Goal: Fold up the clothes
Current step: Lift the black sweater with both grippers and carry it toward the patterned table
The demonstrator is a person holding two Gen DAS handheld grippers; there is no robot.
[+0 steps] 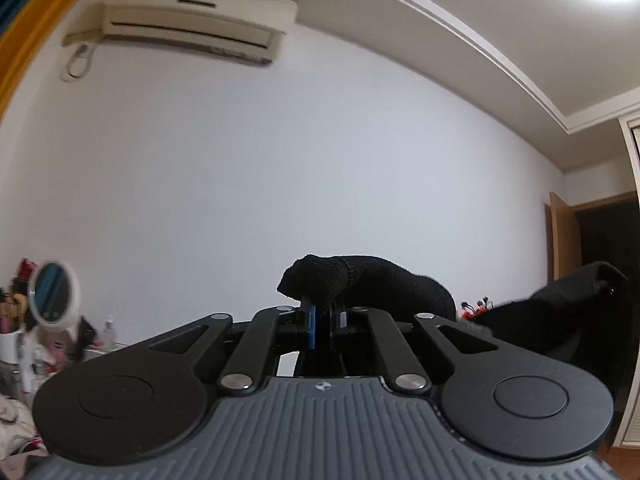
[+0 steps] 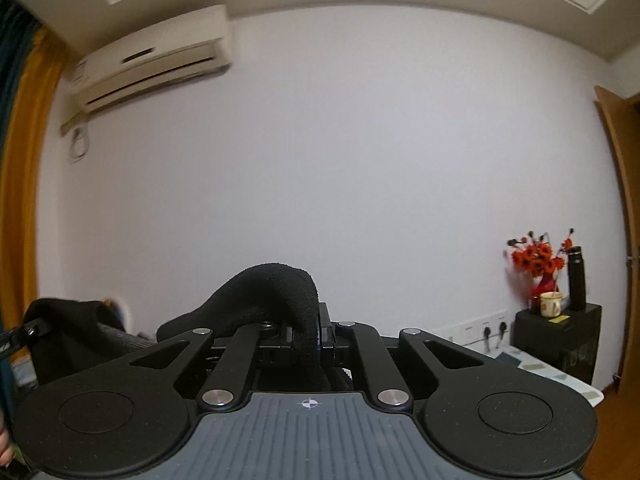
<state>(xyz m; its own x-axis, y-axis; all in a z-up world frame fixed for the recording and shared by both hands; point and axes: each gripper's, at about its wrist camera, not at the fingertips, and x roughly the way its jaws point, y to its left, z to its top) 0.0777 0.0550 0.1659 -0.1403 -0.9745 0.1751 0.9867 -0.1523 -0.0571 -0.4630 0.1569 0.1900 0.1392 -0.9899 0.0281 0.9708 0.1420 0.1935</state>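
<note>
Left wrist view: left gripper (image 1: pixel 322 322) nearest, pinched tight on a bunched edge of the black garment (image 1: pixel 384 286), raised level before the white wall (image 1: pixel 280 168).

Right wrist view: right gripper (image 2: pixel 316 334) likewise clamped on black cloth looping over its tips. Best to keep both grips firm, hands level, fabric taut between them, then lower evenly.

White wall (image 2: pixel 340 160), air conditioner (image 1: pixel 196 20), perhaps curtains (image 2: pixel 24 160).
</note>
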